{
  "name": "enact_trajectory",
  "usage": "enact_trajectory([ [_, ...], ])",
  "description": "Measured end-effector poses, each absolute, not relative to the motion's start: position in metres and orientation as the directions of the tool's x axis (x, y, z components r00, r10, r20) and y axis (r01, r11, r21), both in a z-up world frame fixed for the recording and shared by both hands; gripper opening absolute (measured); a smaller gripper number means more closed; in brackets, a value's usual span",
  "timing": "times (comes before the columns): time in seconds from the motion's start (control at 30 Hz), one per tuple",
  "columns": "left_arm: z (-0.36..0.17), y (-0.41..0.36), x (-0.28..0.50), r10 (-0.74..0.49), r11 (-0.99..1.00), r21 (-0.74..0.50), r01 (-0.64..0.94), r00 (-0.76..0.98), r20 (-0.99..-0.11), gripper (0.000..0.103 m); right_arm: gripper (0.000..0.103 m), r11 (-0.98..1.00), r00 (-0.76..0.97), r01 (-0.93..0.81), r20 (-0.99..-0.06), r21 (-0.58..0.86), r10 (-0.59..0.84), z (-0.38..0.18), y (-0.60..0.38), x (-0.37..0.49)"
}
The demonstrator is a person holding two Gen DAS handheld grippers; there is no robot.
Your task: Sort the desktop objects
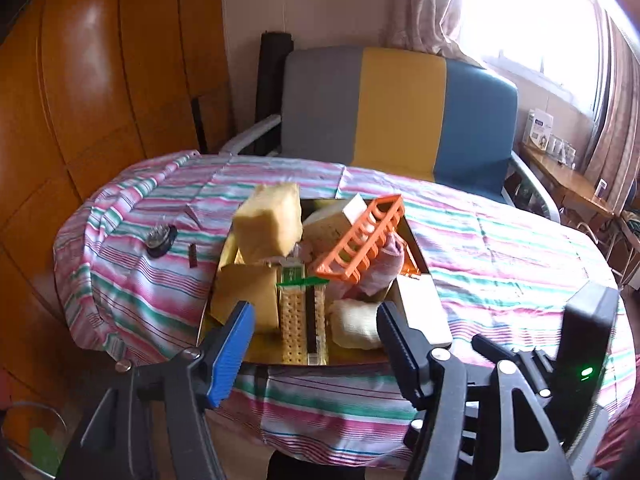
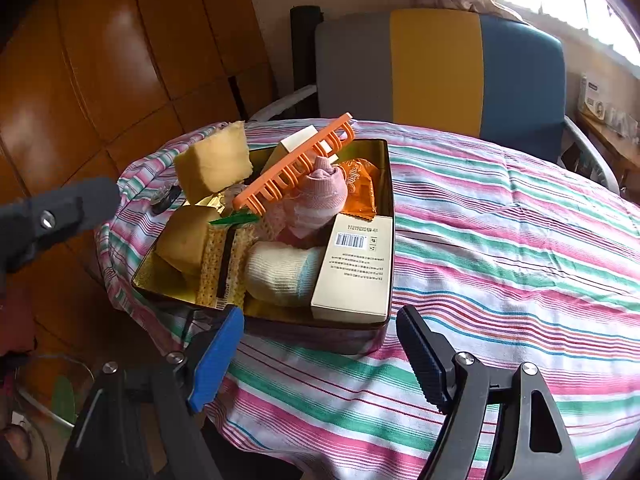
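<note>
A gold tin tray (image 1: 224, 324) (image 2: 386, 184) sits on the striped tablecloth, piled with objects: yellow sponges (image 1: 270, 220) (image 2: 214, 162), an orange plastic rack (image 1: 360, 240) (image 2: 296, 170), a cracker pack (image 1: 302, 316) (image 2: 224, 264), a pink sock (image 2: 320, 196), a cream sock (image 1: 354, 324) (image 2: 280, 268), a beige box (image 1: 422, 308) (image 2: 356, 264) and an orange snack packet (image 2: 358, 188). My left gripper (image 1: 316, 320) is open and empty, just before the tray's near edge. My right gripper (image 2: 320, 328) is open and empty, at the tray's near right corner.
A small dark round object (image 1: 160, 240) and a small brown piece (image 1: 193, 256) lie on the cloth left of the tray. The round table (image 2: 520, 240) stretches to the right. A grey, yellow and blue chair (image 1: 400, 112) stands behind it. Wooden panelling is at left.
</note>
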State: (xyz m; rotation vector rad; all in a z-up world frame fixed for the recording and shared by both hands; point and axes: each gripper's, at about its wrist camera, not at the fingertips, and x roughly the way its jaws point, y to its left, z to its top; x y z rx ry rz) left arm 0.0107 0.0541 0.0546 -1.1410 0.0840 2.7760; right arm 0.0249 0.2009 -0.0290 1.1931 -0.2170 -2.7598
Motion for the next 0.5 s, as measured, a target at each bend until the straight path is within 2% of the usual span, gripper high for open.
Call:
enact_trajectory([
  [0.1,0.048,0.054,0.007,0.104,-0.989,-0.001,-0.146,-0.696,-0.710,0.064,0.079,-0.982,-0.677,0.054,-0.716,0.183,-0.171,-0.030,0.202,0.025],
  [0.23,0.037,0.052,0.003,0.105,-0.989,-0.005,-0.145,-0.687,-0.719,0.058,0.079,-0.982,-0.679,0.056,-0.715,0.178,-0.168,-0.030,0.201,0.026],
  [0.5,0.032,0.045,-0.004,0.092,-0.993,-0.016,-0.119,-0.671,-0.736,0.058,0.079,-0.983,-0.681,0.055,-0.714,0.173,-0.164,-0.030,0.199,0.026],
])
